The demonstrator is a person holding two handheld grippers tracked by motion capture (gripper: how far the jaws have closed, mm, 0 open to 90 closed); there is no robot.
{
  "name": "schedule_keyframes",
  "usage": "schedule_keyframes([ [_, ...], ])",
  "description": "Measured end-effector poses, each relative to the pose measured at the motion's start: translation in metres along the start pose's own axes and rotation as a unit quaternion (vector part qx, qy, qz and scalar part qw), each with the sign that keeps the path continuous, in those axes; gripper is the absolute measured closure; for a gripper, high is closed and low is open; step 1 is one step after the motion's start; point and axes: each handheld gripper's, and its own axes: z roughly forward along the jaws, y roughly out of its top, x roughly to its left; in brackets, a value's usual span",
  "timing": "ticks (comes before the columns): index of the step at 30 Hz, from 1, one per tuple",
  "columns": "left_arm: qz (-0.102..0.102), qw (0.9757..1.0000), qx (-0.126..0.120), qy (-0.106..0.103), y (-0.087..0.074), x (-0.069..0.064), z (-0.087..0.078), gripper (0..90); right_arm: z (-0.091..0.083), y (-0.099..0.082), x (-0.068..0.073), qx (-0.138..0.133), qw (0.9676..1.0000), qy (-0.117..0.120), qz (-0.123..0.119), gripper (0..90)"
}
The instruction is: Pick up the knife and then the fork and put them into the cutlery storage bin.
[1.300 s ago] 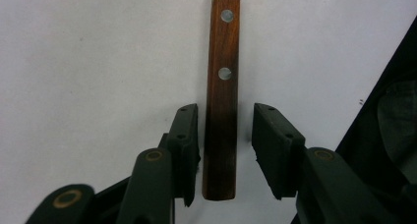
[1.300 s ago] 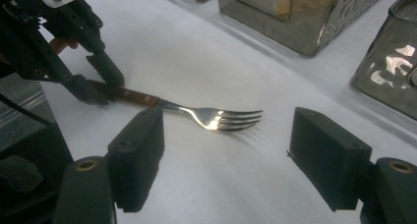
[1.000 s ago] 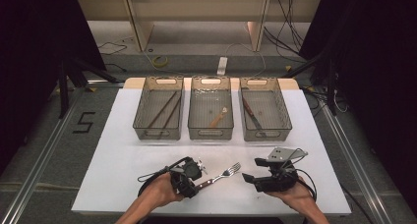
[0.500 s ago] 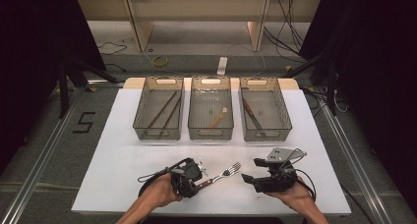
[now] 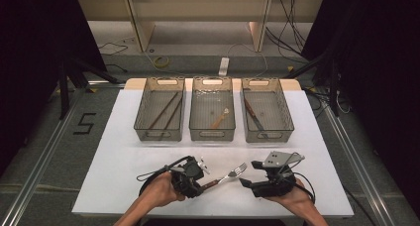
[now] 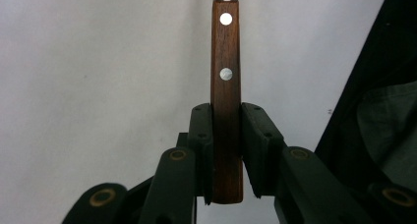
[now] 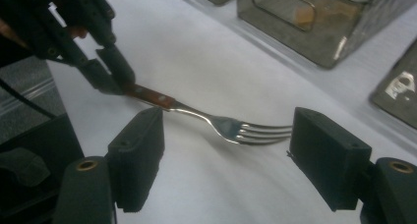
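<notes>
Fork point(image 7: 236, 128): shiny polished metal head and neck, glossy brown wood handle point(image 6: 226, 101) with two bright metal rivets, grain visible. Left gripper point(image 6: 226, 150) pads matt black, rubbery look; right gripper point(image 7: 226, 160) blocks the same matt black, arms dull plastic with brass-coloured eyelets. Table cover point(image 5: 124, 161) white, matt, smooth. Three bins point(image 5: 212, 135) smoky translucent plastic, slightly glossy.

Black "5" on floor point(image 5: 85, 123), left of table point(image 5: 124, 186).
</notes>
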Motion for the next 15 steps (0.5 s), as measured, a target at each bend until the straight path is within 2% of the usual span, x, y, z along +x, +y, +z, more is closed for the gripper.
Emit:
schedule_keyframes([
  [2,0.010,0.9999,0.005,-0.001,0.003,0.000,-0.002,75.3,0.001,0.001,0.004,0.001,0.9999,0.005,-0.012,29.8],
  [8,0.021,0.9997,0.008,-0.010,0.010,0.000,-0.005,75.2,0.010,0.005,0.019,0.020,0.9978,0.005,-0.064,29.9],
  [11,0.028,0.9994,0.007,-0.017,0.014,-0.002,-0.006,75.3,0.014,0.006,0.026,0.029,0.9953,0.012,-0.092,30.9],
  [14,0.034,0.9992,0.008,-0.018,0.019,-0.006,-0.006,75.3,0.018,0.007,0.032,0.038,0.9914,0.013,-0.125,31.7],
  [15,0.039,0.9990,0.008,-0.020,0.021,-0.006,-0.005,75.3,0.019,0.007,0.032,0.040,0.9907,0.013,-0.129,32.0],
])
